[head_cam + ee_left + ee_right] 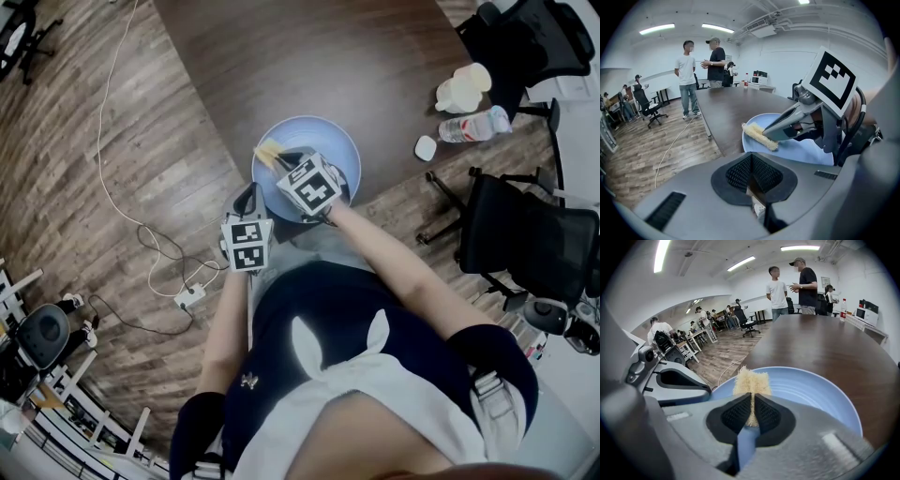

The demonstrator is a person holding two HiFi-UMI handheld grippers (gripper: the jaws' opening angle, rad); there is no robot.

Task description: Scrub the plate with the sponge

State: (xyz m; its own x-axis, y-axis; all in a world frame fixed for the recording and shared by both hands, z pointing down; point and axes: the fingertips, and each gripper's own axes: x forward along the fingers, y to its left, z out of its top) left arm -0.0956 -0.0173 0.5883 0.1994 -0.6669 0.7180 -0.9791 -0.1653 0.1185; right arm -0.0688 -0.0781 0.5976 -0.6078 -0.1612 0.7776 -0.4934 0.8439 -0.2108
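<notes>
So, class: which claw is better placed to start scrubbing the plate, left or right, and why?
Right. The right claw is shut on the sponge, held over the blue plate. The left claw is shut on nothing, short of the plate's rim.

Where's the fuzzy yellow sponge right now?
In the right gripper view, the pale yellow sponge is pinched in the right gripper, at the left edge of the round light blue plate on the dark wooden table.
</notes>
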